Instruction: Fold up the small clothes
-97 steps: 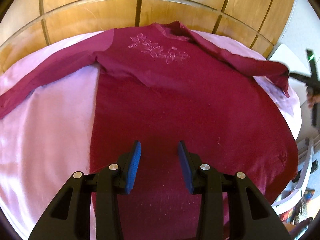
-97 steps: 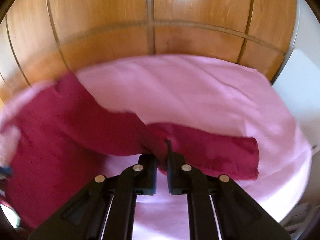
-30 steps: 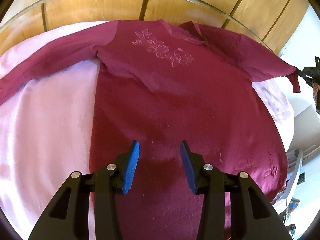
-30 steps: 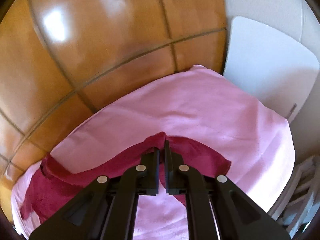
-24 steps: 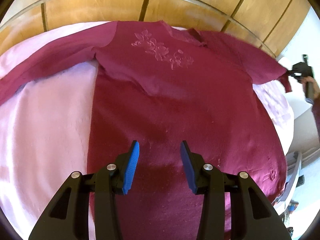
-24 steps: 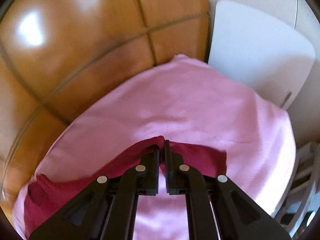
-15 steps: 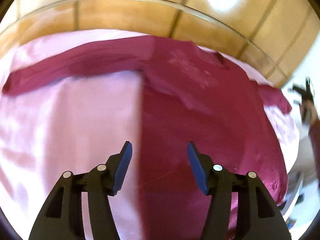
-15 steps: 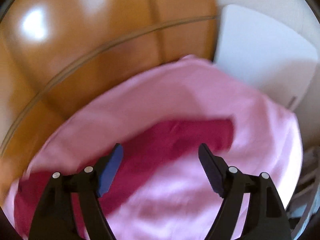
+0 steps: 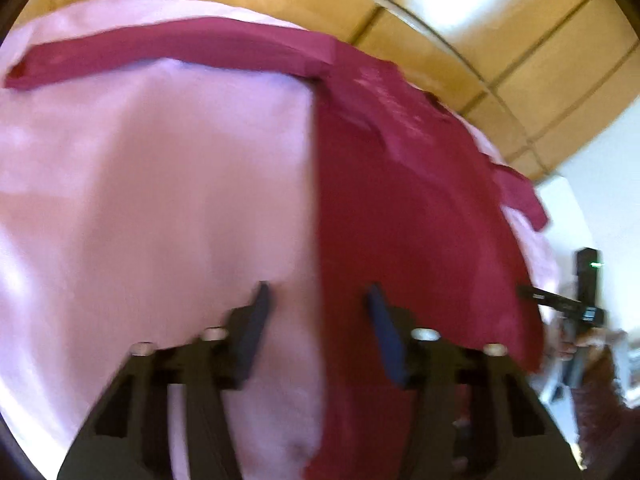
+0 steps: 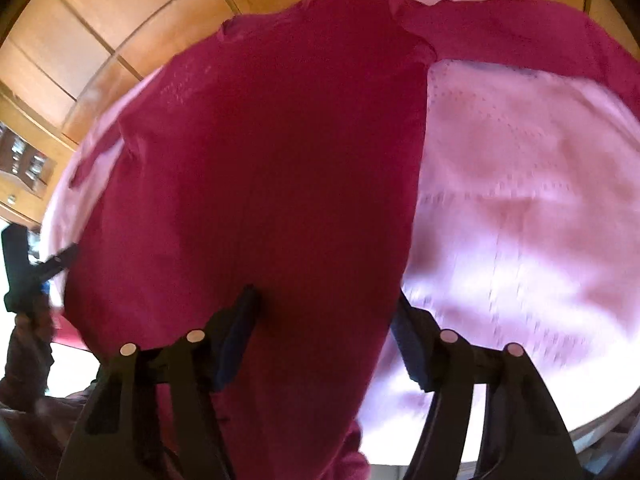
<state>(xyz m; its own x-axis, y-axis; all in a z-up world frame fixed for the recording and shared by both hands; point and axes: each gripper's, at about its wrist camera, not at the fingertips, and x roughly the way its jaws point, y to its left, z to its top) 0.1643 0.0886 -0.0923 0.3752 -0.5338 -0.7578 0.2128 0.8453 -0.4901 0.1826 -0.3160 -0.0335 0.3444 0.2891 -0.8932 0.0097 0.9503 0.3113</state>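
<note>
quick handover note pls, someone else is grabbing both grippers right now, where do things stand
Left gripper: jaws open, empty, over the shirt's side edge near the hem.
Right gripper: jaws open, empty, over the opposite side edge.
Maroon shirt: lying flat on the pink cloth, both sleeves spread outward.
Done: garment laid out.
Left: no fold visible yet; sleeves and body all need folding.

Two handheld grippers, both blurred. The left gripper points forward and slightly down, its two dark blue-padded fingers spread wide apart with nothing between them. The right gripper is likewise spread wide and holds nothing. In the left view, the right gripper appears small at the far right edge, gripped by the person's right hand.
</note>
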